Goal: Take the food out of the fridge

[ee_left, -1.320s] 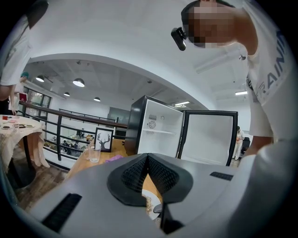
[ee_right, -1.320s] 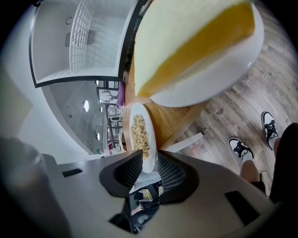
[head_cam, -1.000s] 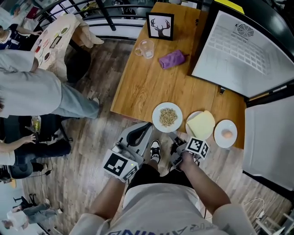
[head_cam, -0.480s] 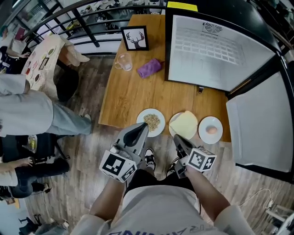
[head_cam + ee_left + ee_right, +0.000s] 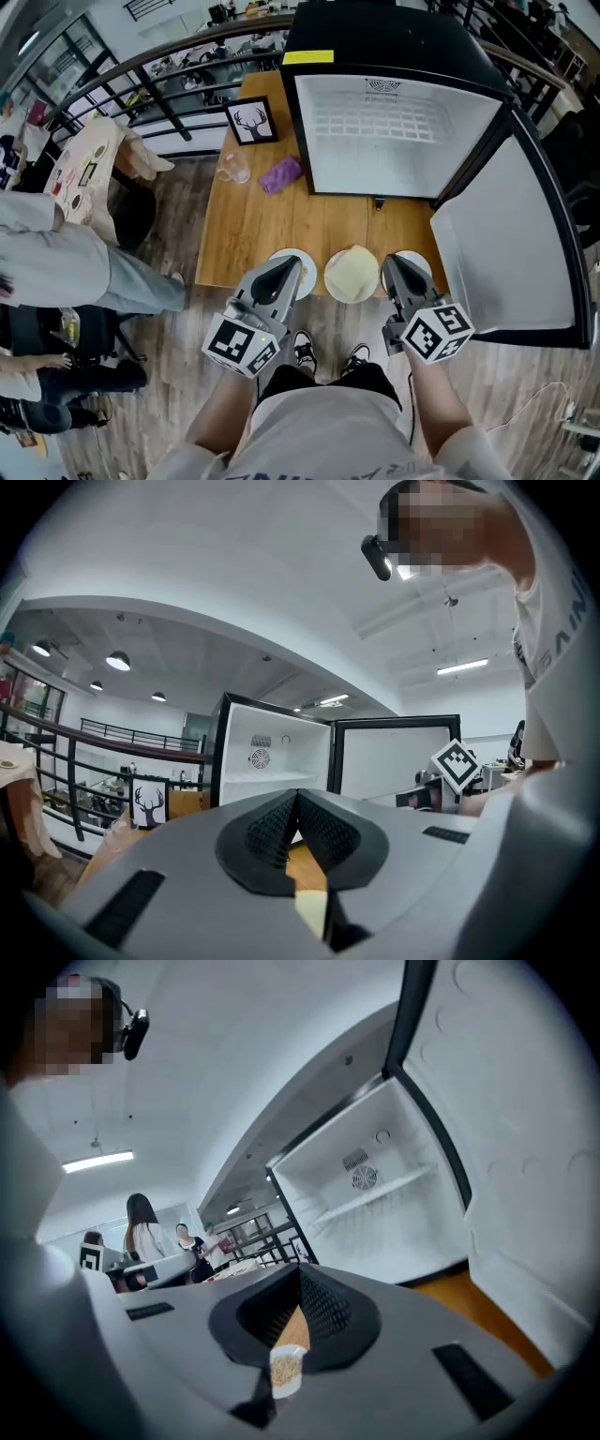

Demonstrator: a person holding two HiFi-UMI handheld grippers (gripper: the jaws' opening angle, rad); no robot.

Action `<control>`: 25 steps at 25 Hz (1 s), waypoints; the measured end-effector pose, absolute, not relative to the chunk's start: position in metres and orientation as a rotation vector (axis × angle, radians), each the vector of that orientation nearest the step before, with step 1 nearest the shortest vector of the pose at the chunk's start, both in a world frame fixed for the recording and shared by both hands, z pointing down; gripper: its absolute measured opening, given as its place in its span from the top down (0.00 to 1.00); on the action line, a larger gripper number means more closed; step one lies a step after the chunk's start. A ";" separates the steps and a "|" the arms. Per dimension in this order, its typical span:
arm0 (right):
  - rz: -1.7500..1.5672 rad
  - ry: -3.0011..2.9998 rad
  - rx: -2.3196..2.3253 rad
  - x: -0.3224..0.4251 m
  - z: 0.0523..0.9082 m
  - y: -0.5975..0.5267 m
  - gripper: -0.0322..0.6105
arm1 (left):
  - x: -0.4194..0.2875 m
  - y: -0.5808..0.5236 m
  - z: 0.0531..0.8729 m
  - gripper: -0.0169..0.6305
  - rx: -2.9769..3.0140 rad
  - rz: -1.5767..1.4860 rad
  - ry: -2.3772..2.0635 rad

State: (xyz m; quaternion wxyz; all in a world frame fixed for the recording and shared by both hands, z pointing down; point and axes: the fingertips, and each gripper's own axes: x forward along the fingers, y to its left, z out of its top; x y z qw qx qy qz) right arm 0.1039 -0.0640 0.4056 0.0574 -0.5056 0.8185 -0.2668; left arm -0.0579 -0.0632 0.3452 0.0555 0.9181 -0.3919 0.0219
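Note:
The fridge (image 5: 394, 131) stands open on the wooden table (image 5: 253, 225), its white inside bare. Three plates sit along the table's near edge. A plate of grains (image 5: 307, 276) lies mostly under my left gripper (image 5: 292, 266). A plate of pale yellow food (image 5: 352, 274) is in the middle. A third white plate (image 5: 419, 264) is largely hidden by my right gripper (image 5: 390, 266). Both grippers are shut and hold nothing. In the left gripper view, the left gripper (image 5: 298, 795) points at the fridge (image 5: 272, 752). In the right gripper view, the grains plate (image 5: 286, 1369) shows below the right gripper (image 5: 300, 1277).
The fridge door (image 5: 506, 244) swings out to the right. A deer picture (image 5: 251, 121), a glass cup (image 5: 232, 167) and a purple cloth (image 5: 280, 173) sit at the table's far left. A person (image 5: 56, 262) stands left of the table, by a railing (image 5: 159, 56).
The head view has swung up toward the fridge. My right gripper has moved right, from the yellow food's plate to over the third plate. Both grippers stay shut.

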 end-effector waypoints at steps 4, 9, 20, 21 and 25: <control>-0.595 2.487 -1.586 0.134 0.353 -0.064 0.92 | -0.042 -0.061 0.321 0.96 2.831 0.040 -1.182; -0.373 2.502 -1.652 0.156 0.304 -0.054 0.92 | -0.025 -0.057 0.301 0.96 2.873 0.010 -1.163; -0.294 2.511 -1.734 0.157 0.300 -0.061 0.92 | -0.019 -0.067 0.295 0.96 2.912 -0.022 -1.112; -0.294 2.515 -1.734 0.157 0.300 -0.061 0.92 | -0.018 -0.067 0.295 0.96 2.912 -0.024 -1.107; -0.297 2.523 -1.734 0.155 0.296 -0.062 0.92 | -0.016 -0.066 0.293 0.96 2.914 -0.030 -1.095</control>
